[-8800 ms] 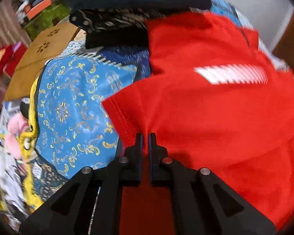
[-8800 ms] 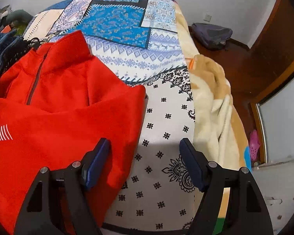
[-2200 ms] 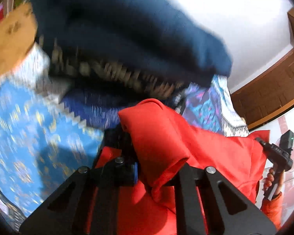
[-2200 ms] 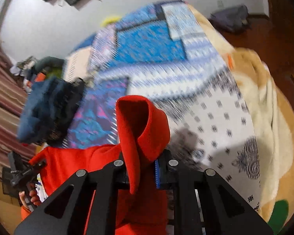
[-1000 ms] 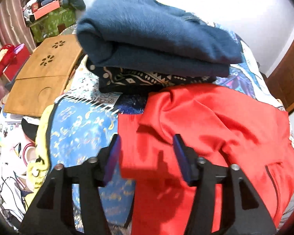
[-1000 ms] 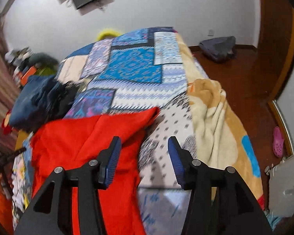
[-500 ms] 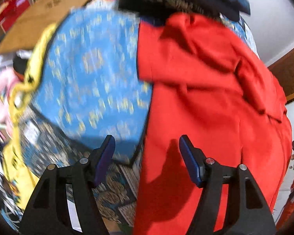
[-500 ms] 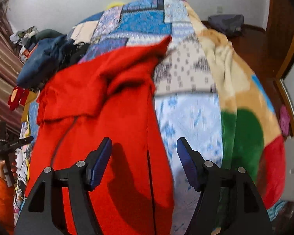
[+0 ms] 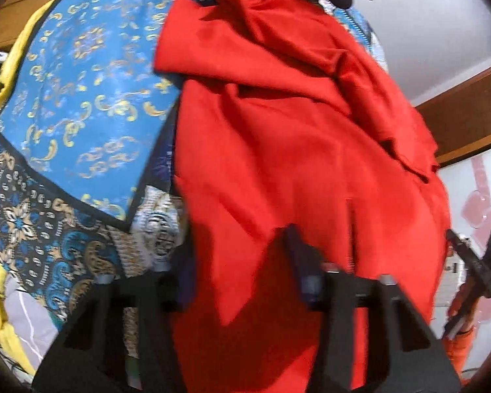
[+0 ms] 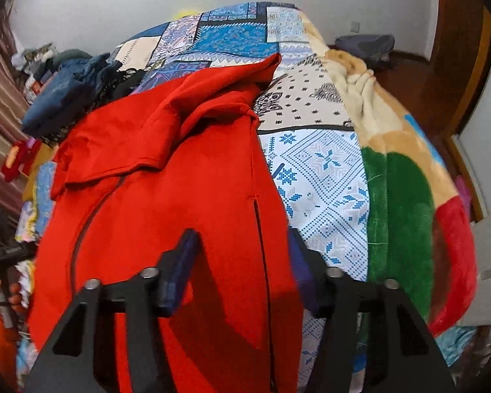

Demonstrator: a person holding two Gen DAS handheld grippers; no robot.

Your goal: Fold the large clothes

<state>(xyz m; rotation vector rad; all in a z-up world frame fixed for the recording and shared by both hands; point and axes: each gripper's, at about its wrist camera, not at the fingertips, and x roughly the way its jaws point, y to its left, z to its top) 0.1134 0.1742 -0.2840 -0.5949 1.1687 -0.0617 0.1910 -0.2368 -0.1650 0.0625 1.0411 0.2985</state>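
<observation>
Moved since the previous view: both tools lowered from the folded-over top of the red jacket (image 9: 278, 150) to its near hem; jaws narrowed just now on each.

- Left tool (image 9: 239, 262): jaws part-closed, astride the jacket's left hem edge; cloth between them, pads not visibly pinching; released as far as can be told.
- Right tool (image 10: 242, 262): jaws part-closed, astride the right hem edge beside a pocket slit; cloth between them, no pinch visible; released.
- Red jacket: spread lengthwise on the bed, collar end and sleeves turned down over the chest, lower body flat, zipper curving down the front.
- Patchwork bedspread (image 10: 317, 170): beneath the jacket. Plush blanket (image 10: 399, 203) along the bed's right side.
- Stack of folded clothes (image 10: 65, 95): just beyond the collar end, dark blue on top.

Progress, judged: upper fold done; hem-to-top fold and placing on the stack remaining.
</observation>
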